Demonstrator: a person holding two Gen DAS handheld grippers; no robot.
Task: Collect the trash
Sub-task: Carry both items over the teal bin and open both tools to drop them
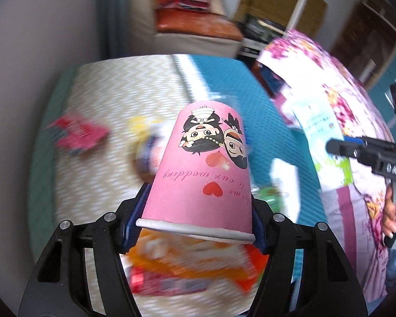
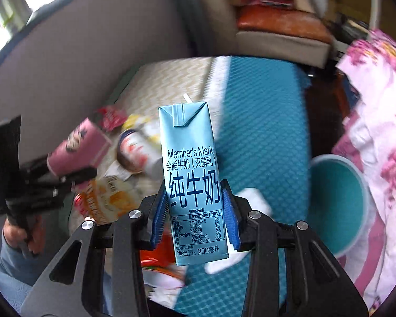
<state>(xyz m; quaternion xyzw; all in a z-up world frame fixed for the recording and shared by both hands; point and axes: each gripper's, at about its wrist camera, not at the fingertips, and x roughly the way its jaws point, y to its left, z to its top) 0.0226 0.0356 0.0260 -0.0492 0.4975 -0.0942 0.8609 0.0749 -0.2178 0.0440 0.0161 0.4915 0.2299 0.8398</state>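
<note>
**Kid:** So, what is the left claw doing?

**Helper:** It is squeezing a pink cup. The cup is upside down, with its white rim near the camera. The blue pads press on both sides of it, down by the rim. It has two cartoon faces and red hearts on it.

**Kid:** And the right claw?

**Helper:** It grips a blue milk box. The box stands up straight between the pads, and a little white straw pokes out at the top.

**Kid:** Where is the rest of the trash?

**Helper:** On the bed, under both claws. A red packet lies on the far left. A little pot lies on its side in the middle, next to a yellow wrapper. An orange packet lies near, right under the cup. It is all blurry, so I cannot read any of it. Something white lies on the blue mat, just behind the milk box.

**Kid:** Is there a bin?

**Helper:** Yes, a teal bin sits on the right, beside the blue mat. Its mouth faces us. A flowery pink blanket is bunched up against it.

**Kid:** Can the claws see each other?

**Helper:** Yes. From the left one, the right one shows at the right edge, with a hand on its handle.
</note>
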